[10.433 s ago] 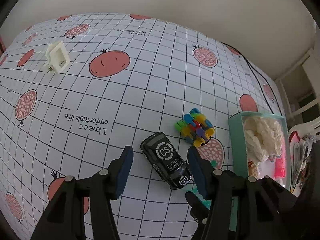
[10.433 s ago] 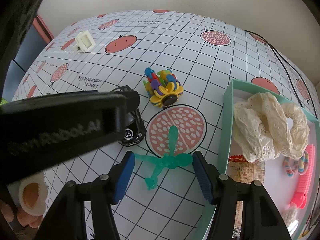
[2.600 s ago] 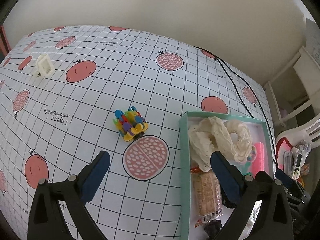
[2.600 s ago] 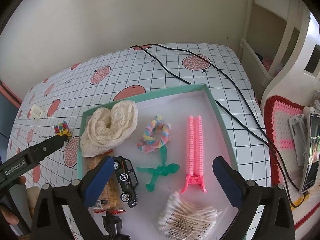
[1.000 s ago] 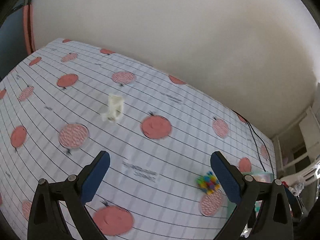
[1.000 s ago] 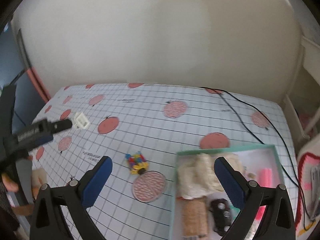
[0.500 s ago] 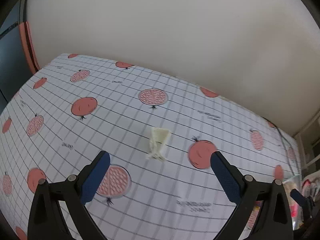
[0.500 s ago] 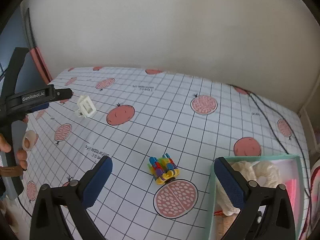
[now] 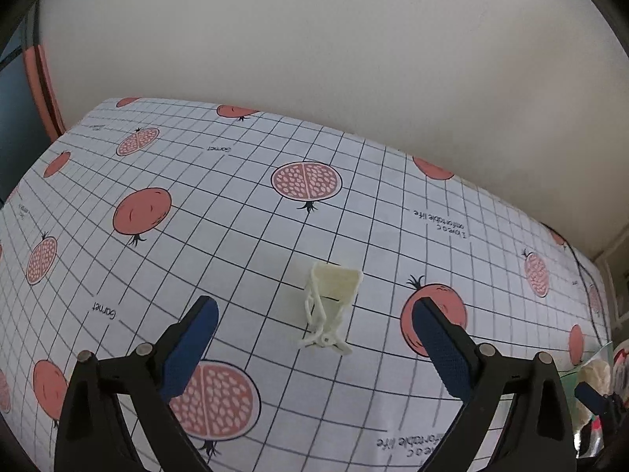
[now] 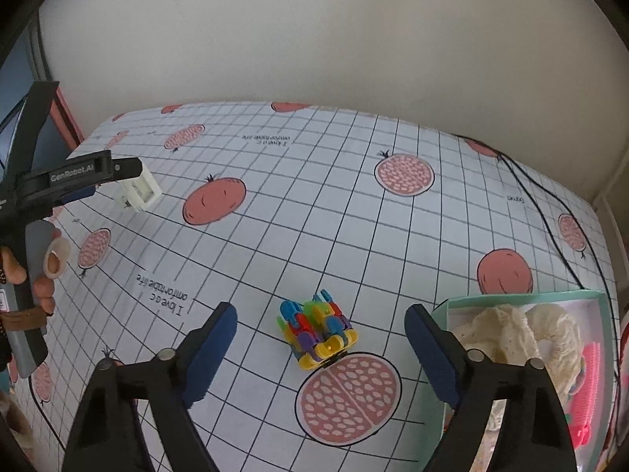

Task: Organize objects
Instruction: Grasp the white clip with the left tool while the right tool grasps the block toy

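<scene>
A cream plastic hair clip (image 9: 330, 308) lies on the pomegranate-print tablecloth, straight ahead of my left gripper (image 9: 314, 338), which is wide open with the clip in line between its blue pads, a little beyond the tips. In the right wrist view the same clip (image 10: 137, 192) sits far left under the left gripper's black finger. A multicoloured plastic block toy (image 10: 316, 328) rests on the cloth between and just beyond the open pads of my right gripper (image 10: 318, 338). Neither gripper holds anything.
A teal box (image 10: 523, 299) at the right holds a cream lace scrunchie (image 10: 515, 330) and a pink hair clip (image 10: 587, 377). A black cable (image 10: 550, 212) runs along the table's right side. A hand (image 10: 43, 275) grips the left tool's handle. The wall backs the table.
Both grippers have come lower and closer to the table. The cream clip now sits nearer, centred between the left pads; the block toy now sits between the right pads.
</scene>
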### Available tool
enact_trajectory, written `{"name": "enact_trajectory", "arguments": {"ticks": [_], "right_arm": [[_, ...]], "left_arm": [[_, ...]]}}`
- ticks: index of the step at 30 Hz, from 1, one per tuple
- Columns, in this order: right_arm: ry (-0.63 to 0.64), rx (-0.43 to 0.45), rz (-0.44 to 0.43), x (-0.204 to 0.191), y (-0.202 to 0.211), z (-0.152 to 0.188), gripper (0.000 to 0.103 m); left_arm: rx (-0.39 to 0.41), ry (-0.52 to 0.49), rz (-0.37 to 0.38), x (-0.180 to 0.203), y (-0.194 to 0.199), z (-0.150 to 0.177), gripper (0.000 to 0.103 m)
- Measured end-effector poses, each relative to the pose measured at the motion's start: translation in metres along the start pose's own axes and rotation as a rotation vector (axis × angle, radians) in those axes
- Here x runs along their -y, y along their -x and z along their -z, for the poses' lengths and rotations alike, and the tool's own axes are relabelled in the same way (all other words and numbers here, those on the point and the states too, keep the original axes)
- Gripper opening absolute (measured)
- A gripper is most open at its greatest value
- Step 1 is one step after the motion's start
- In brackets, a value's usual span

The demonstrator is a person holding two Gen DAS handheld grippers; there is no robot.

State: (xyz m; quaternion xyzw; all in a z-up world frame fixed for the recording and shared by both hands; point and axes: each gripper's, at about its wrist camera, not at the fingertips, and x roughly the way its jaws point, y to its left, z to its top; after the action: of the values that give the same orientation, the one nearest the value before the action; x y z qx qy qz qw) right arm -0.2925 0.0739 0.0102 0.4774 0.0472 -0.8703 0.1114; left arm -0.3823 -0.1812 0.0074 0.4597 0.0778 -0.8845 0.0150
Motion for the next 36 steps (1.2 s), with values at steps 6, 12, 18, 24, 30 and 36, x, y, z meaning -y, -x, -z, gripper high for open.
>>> {"name": "enact_trajectory", "arguments": {"ticks": [6, 12, 18, 24, 30, 36], "right_arm": [[0.012, -0.021, 0.017, 0.000, -0.009, 0.003, 0.084], [0.014, -0.042, 0.031, 0.002, -0.015, 0.006, 0.077], [0.014, -0.054, 0.025, 0.004, -0.018, 0.007, 0.065], [0.032, -0.061, 0.015, 0.000, -0.018, 0.008, 0.048], [0.032, -0.062, 0.012, -0.001, -0.018, 0.008, 0.047], [0.030, -0.063, 0.007, -0.001, -0.017, 0.008, 0.047]], "left_arm": [[-0.019, 0.009, -0.002, 0.000, -0.014, 0.001, 0.084], [-0.026, 0.000, 0.016, 0.006, -0.020, 0.003, 0.070], [-0.036, -0.019, 0.026, 0.015, -0.022, 0.004, 0.052], [-0.040, -0.045, 0.010, 0.019, -0.022, 0.005, 0.031], [-0.032, -0.060, -0.015, 0.017, -0.018, 0.008, 0.031], [-0.028, -0.063, -0.029, 0.017, -0.014, 0.008, 0.031]]}}
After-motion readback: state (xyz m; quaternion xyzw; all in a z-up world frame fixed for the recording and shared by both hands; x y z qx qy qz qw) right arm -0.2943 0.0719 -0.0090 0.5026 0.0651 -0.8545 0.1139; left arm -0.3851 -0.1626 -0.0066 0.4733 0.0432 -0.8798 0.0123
